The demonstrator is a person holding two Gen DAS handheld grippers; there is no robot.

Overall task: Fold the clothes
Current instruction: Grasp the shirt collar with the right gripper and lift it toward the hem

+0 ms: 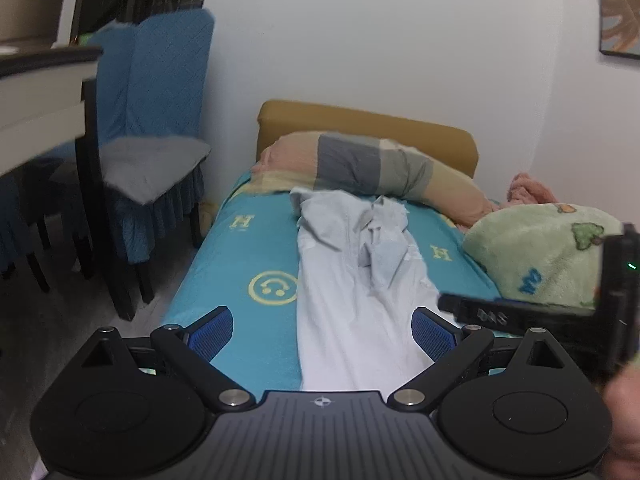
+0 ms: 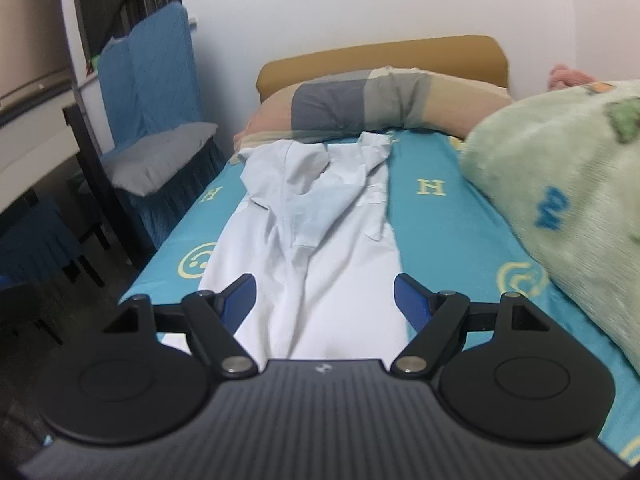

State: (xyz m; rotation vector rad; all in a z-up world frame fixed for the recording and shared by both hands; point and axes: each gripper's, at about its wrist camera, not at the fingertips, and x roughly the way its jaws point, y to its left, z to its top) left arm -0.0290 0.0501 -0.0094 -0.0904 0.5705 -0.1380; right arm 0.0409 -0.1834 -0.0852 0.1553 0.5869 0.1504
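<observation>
1. The shirt (image 2: 320, 232) was pale, whitish blue, plain.
2. The bed sheet (image 2: 440, 220) was turquoise, printed with yellow letter H's and smiley faces.
3. The pillow (image 2: 360, 108) had broad blocks of pink, grey and cream.
4. The fleece blanket (image 2: 560, 184) on the right was light green with blue and green motifs.
5. The headboard (image 2: 380, 56) was mustard brown.
6. The chair covers (image 1: 160, 72) on the left were quilted blue, with a grey cushion (image 1: 156, 164).
7. The fingers (image 2: 240, 300) carried blue pads on black.
</observation>
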